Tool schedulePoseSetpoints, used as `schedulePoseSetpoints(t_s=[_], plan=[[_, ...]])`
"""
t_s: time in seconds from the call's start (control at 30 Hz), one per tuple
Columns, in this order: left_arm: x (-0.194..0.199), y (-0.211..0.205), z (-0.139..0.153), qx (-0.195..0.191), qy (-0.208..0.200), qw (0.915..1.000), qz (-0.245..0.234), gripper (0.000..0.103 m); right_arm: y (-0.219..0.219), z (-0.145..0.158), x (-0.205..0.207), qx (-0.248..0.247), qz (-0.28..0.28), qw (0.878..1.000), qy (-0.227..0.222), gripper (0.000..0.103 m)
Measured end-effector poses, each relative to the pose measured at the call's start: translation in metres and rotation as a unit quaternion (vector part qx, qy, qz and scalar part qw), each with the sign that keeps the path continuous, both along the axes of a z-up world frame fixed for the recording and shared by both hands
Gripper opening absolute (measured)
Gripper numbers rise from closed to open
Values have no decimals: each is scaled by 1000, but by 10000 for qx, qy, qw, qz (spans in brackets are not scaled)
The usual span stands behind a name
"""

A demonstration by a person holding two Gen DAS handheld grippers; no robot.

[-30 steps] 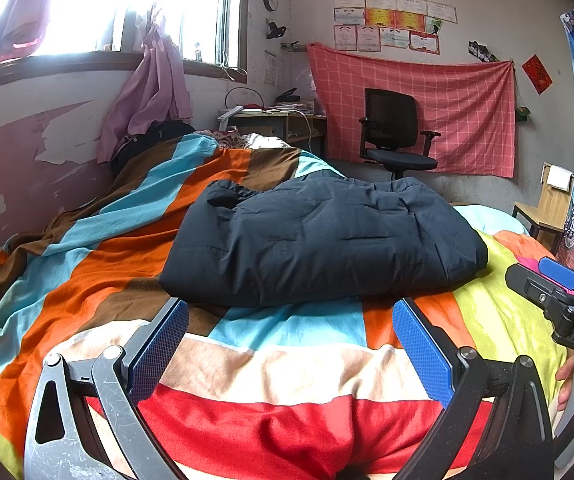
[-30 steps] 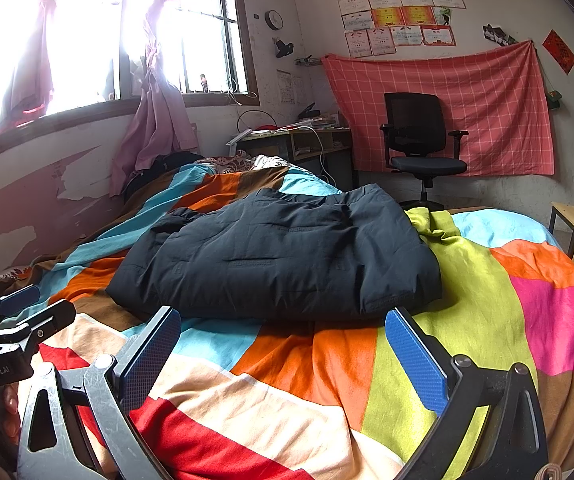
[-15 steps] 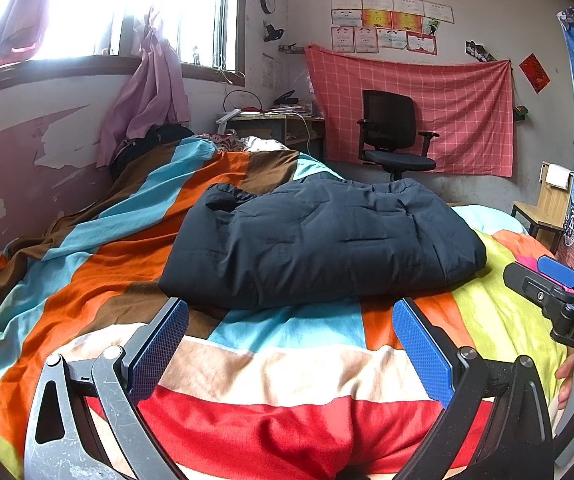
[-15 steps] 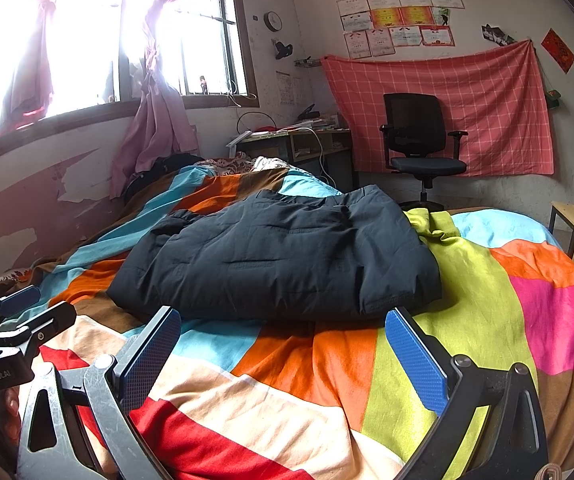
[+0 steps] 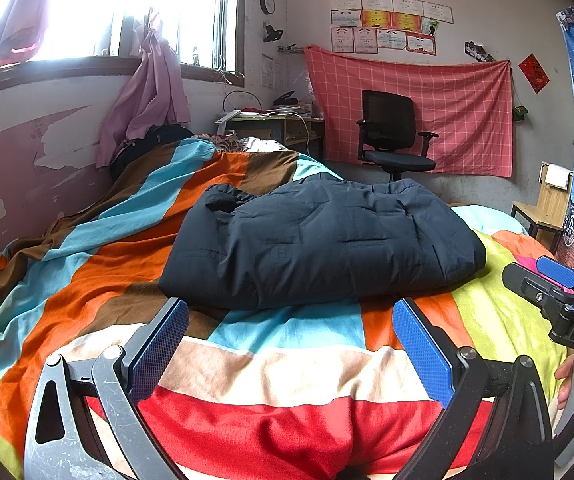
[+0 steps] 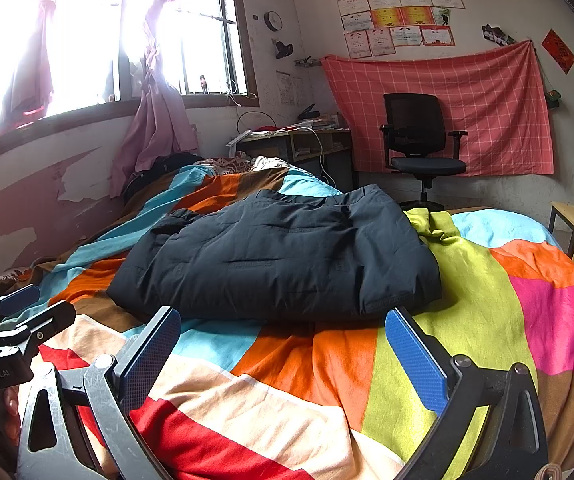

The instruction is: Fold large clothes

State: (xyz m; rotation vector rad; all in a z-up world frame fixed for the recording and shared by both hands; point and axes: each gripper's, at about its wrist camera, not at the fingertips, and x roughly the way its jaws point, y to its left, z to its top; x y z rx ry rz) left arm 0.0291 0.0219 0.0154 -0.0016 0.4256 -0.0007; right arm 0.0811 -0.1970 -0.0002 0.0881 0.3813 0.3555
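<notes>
A dark navy padded jacket (image 5: 319, 240) lies folded in a thick bundle on the bed's striped multicolour cover (image 5: 279, 364). It also shows in the right wrist view (image 6: 279, 260). My left gripper (image 5: 289, 336) is open and empty, held above the cover just short of the jacket's near edge. My right gripper (image 6: 281, 344) is open and empty too, also just short of the near edge. Each gripper shows at the side of the other's view, the right one (image 5: 559, 280) and the left one (image 6: 11, 320).
A peeling wall (image 5: 27, 160) and window run along the bed's left side. A black office chair (image 5: 395, 136), a desk (image 5: 279, 124) and a red checked cloth stand beyond the bed. A wooden chair (image 5: 547, 208) stands at the right.
Almost nothing has changed. Both grippers stay open and hover in the same place before the folded jacket, with only a slight drift of the views.
</notes>
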Motion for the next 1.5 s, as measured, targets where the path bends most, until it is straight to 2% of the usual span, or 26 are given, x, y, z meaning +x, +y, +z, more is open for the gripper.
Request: schedulePoseSetpoints(t_s=[1.17,1.5], plan=[[1,-1,0,-8,-12,10000,-34,100,1,0,0,-1,-7,10000,-3,103],[10,-5,0,173,79,9997,166,100,1,0,0,2,-8,10000,7,103]])
